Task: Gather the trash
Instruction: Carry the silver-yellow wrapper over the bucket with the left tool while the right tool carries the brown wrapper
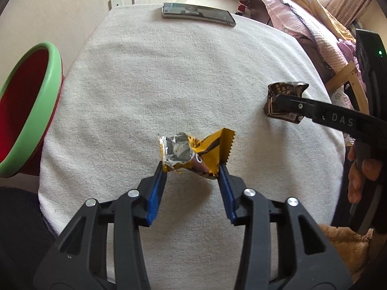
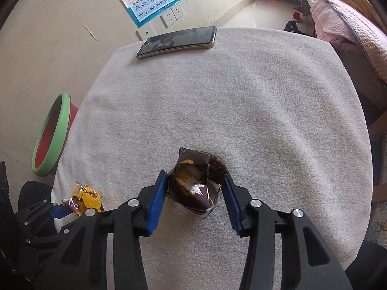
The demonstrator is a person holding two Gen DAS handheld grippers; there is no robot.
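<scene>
Over towel, hand-held gripper steeply downward.

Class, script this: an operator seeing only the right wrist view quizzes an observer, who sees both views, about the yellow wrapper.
Operator: Does the left tool have the yellow wrapper?
Observer: Yes, the left tool pinches the yellow wrapper from both sides.
Operator: Is it sealed?
Observer: No, it is torn open, with its silver lining showing.
</scene>
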